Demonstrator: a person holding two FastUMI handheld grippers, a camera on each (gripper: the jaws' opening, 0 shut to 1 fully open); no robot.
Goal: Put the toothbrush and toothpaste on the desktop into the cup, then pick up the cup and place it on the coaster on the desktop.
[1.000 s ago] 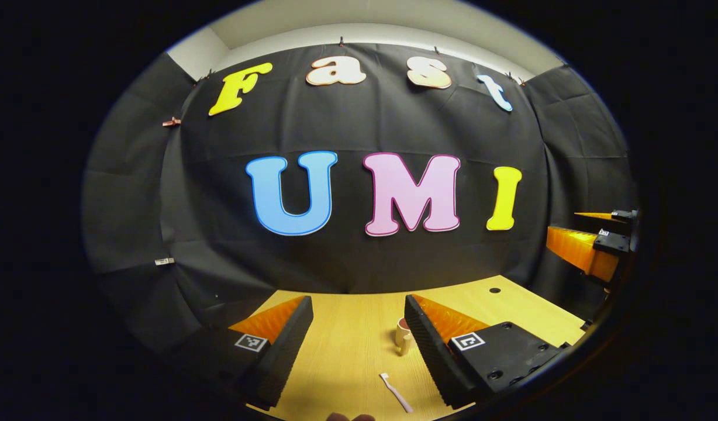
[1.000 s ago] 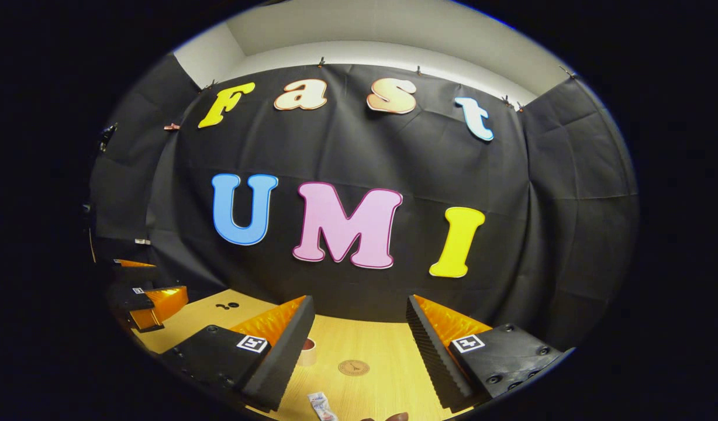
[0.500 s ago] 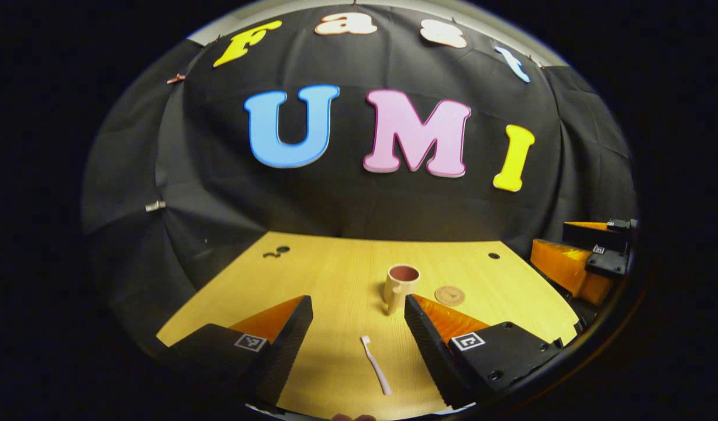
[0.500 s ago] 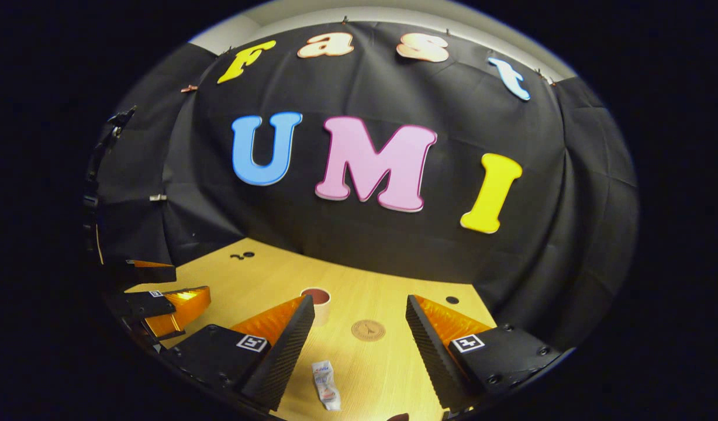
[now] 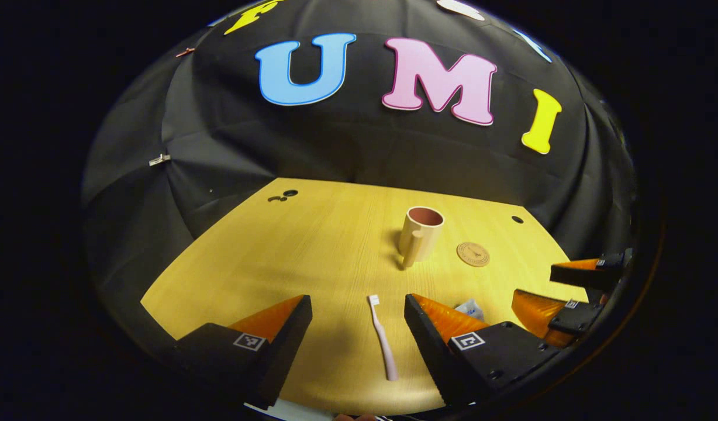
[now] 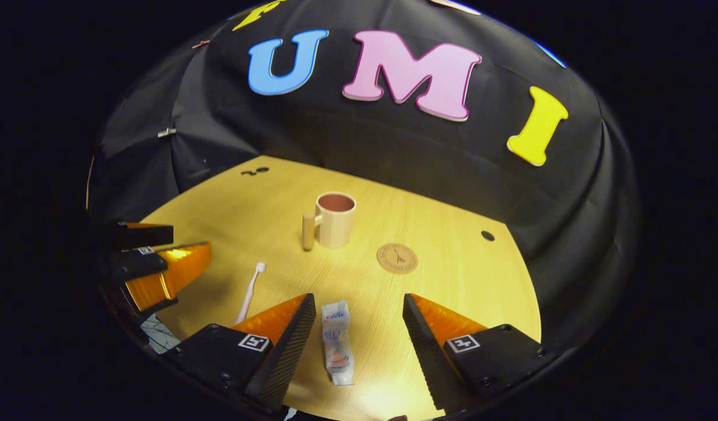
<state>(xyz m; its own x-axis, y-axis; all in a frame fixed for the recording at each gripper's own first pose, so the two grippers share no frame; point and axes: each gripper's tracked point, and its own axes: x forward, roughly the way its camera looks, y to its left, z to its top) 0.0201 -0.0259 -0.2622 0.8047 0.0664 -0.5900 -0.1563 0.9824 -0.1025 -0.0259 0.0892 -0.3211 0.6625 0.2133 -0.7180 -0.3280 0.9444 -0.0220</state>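
A pale pink toothbrush (image 5: 382, 336) lies flat on the wooden desktop (image 5: 312, 251), between the spread fingers of my open left gripper (image 5: 358, 313). The small white toothpaste tube (image 6: 337, 342) lies between the fingers of my open right gripper (image 6: 359, 313). Farther back stands a beige cup (image 5: 421, 235) with a dark red inside, upright, its handle toward me. The round brown coaster (image 5: 473, 254) lies just right of the cup. In the right gripper view I see the cup (image 6: 334, 219), the coaster (image 6: 397, 258), the toothbrush (image 6: 249, 291) and the left gripper (image 6: 154, 263) at the left.
Black cloth walls close the desktop at the back and sides. Small dark holes sit in the desktop at the back left (image 5: 283, 195) and back right (image 5: 517, 220). The right gripper (image 5: 575, 292) hangs at the right edge of the left gripper view.
Both grippers have tipped downward, so more of the desktop shows. The toothbrush and toothpaste now sit higher between their fingers. Nothing on the desktop has moved.
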